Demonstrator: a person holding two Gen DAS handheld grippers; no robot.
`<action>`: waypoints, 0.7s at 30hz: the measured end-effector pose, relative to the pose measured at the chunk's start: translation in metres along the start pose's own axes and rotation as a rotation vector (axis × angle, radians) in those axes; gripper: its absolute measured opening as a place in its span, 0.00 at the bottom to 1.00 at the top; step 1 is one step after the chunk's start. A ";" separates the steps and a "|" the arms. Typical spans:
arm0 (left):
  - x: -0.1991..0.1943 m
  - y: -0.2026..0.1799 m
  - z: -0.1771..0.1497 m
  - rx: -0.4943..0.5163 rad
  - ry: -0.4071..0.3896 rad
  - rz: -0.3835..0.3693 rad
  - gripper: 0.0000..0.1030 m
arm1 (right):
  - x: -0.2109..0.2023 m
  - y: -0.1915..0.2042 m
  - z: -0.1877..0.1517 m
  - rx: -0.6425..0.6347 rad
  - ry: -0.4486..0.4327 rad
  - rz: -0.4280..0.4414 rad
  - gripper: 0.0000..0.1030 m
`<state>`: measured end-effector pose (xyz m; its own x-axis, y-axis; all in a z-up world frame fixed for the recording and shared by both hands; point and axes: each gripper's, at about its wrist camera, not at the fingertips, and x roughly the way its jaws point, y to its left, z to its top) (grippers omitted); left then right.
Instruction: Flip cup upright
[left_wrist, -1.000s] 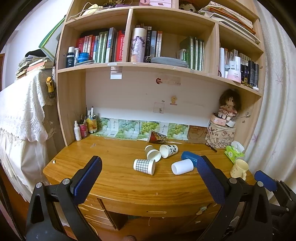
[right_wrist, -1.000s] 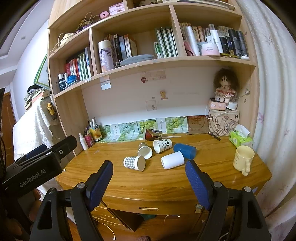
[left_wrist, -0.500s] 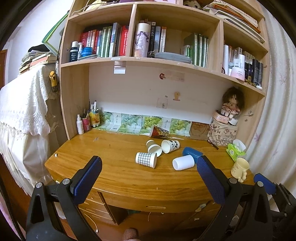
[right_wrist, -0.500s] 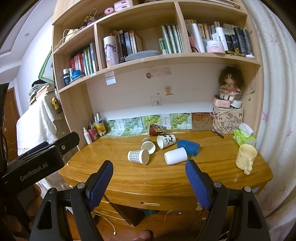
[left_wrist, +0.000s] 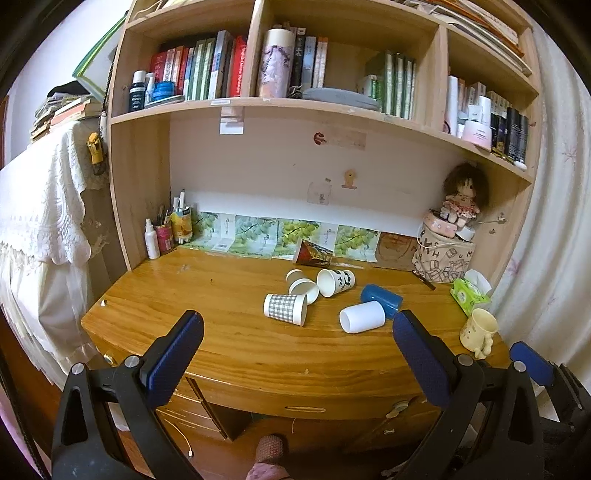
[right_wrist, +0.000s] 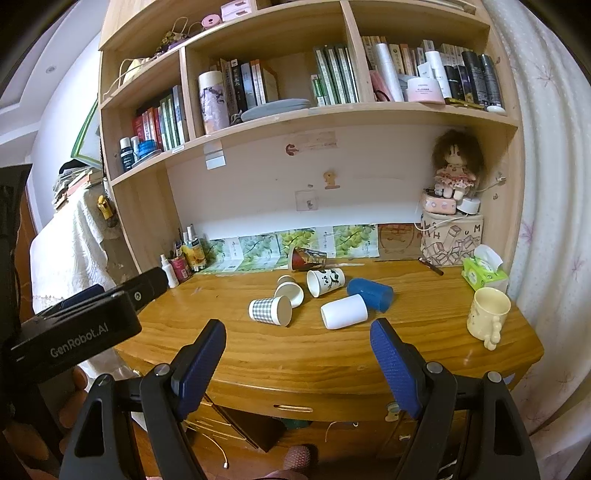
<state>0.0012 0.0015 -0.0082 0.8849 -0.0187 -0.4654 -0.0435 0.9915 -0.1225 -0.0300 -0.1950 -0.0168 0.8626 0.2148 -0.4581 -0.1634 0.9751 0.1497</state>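
Seen first through the left wrist camera, the left gripper (left_wrist: 297, 334) is held released, its blue pads spread wide with nothing between them, short of the front edge of the wooden desk (left_wrist: 229, 343). On the desk, a cluster of cups is found lying on its side around the middle. A checked cup (left_wrist: 285, 308) is laid nearest the front edge, its mouth turned to the right. Just behind it, two plain paper cups (left_wrist: 303, 285) are nested, and a panda-print cup (left_wrist: 335, 282) is laid beside them. A white cup (left_wrist: 362, 316) is laid to the right, touching a blue cup (left_wrist: 381, 300) behind it. A dark red cup (left_wrist: 312, 254) is tipped over near the back edge. A cream mug (left_wrist: 478, 328) is stood upright near the right front corner, with a green tissue pack (left_wrist: 470, 295) behind it.

Seen next through the right wrist camera, the right gripper (right_wrist: 298, 350) is likewise held released and nothing is grasped; it is kept before the front edge of the desk (right_wrist: 207, 332). The checked cup (right_wrist: 270, 311) and the white cup (right_wrist: 343, 312) are seen beyond the pads, both on their sides. The blue cup (right_wrist: 370, 293) is pressed against the white one. The cream mug (right_wrist: 487, 315) is stood upright near the right edge. The body of the left gripper (right_wrist: 74, 332) is visible at the left.
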 end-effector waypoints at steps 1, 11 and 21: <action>0.002 0.001 0.001 -0.009 0.003 0.000 0.99 | 0.002 -0.001 0.001 0.000 0.003 0.002 0.79; 0.032 0.008 0.004 -0.077 0.071 0.025 0.99 | 0.027 -0.001 0.007 -0.070 0.050 0.039 0.79; 0.074 0.003 0.011 -0.093 0.147 0.040 0.99 | 0.062 -0.010 0.016 -0.098 0.106 0.062 0.79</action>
<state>0.0716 0.0045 -0.0330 0.8046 -0.0046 -0.5939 -0.1261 0.9758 -0.1784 0.0328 -0.1923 -0.0322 0.7946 0.2747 -0.5414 -0.2654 0.9592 0.0972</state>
